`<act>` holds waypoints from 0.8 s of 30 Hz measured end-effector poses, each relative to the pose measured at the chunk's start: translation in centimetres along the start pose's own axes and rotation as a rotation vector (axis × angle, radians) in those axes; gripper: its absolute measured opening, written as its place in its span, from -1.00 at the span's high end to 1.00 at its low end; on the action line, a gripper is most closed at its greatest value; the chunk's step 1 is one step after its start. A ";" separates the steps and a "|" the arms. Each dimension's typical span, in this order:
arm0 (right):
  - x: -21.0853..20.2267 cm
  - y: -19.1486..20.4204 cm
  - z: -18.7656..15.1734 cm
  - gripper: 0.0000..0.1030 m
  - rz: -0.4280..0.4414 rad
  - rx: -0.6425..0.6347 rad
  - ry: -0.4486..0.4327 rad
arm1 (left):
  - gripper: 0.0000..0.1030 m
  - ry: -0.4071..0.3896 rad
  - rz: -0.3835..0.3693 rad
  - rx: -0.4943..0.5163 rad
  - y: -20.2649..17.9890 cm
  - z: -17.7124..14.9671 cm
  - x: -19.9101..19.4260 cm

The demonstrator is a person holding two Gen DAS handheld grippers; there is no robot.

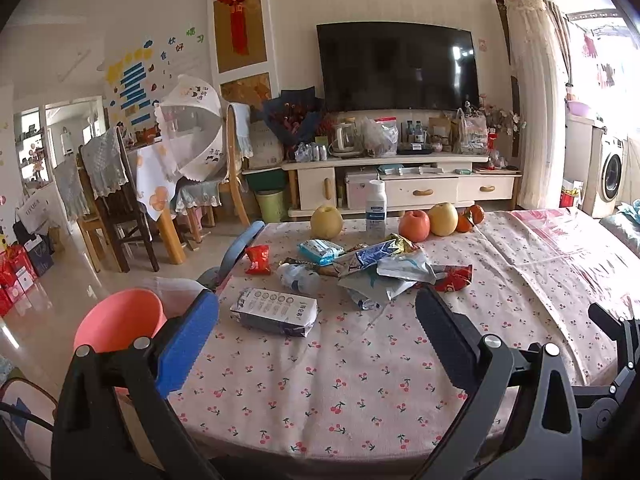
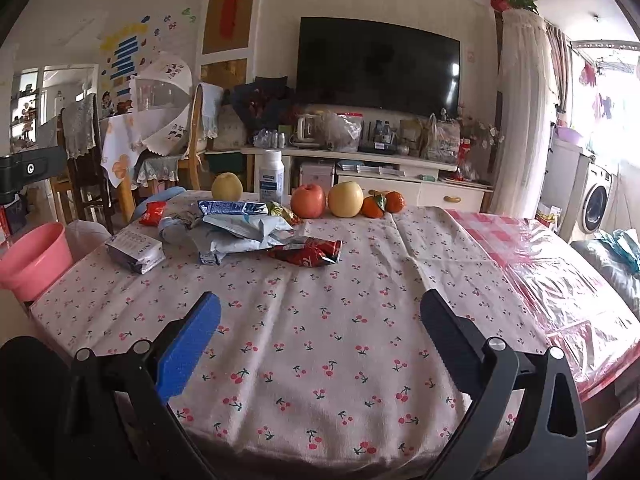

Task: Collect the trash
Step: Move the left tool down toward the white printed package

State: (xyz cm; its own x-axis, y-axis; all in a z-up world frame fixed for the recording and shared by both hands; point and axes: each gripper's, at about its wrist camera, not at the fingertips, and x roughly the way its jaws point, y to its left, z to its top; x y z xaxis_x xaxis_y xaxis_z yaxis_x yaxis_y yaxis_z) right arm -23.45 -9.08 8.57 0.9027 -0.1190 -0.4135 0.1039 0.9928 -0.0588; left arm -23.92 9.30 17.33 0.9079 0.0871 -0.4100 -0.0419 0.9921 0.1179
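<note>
Both claws, left claw [image 1: 316, 320] and right claw [image 2: 320, 316], hover spread apart and empty over the cherry-print tabletop [image 2: 320, 360]. Wrappers [image 2: 240, 232] lie heaped mid-table; best picked singly, nearest first, toward the pink bin [image 2: 34, 256], sparing the fruit [image 2: 346, 199].

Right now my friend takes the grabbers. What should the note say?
Left gripper: open, empty, over the table's near edge.
Right gripper: open, empty, also hovering there.
Trash: carton, wrapper pile, red wrapper, small red packet, all on the cherry tablecloth.
Pink bin: off the table's left edge.
Done: nothing seems collected.
Left: everything. Fruit and white bottle probably stay.
</note>
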 end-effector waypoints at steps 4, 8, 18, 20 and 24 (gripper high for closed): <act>0.1 0.1 -0.1 -0.92 -0.001 0.002 0.000 | -0.93 -0.002 0.004 0.003 0.1 0.0 0.0; 0.1 0.1 -0.1 -0.92 -0.003 -0.004 0.002 | -0.93 0.005 0.009 0.006 0.0 -0.2 0.3; 1.7 0.0 -0.4 -0.92 0.006 0.003 0.063 | -0.93 0.048 0.004 0.004 0.0 -1.3 2.5; 2.3 -0.4 -0.4 -0.92 0.006 0.012 0.084 | -0.93 0.072 -0.017 -0.004 0.4 -2.1 3.4; 3.5 -1.2 -0.5 -0.92 0.013 0.048 0.129 | -0.93 0.138 -0.056 -0.031 1.6 -4.2 5.6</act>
State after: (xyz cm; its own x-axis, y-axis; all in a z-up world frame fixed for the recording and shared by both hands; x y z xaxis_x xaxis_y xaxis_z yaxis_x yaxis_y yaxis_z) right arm -20.58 -10.71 6.78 0.8434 -0.1030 -0.5273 0.1147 0.9933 -0.0105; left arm -20.63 11.74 11.43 0.8435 0.0411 -0.5356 -0.0077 0.9979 0.0645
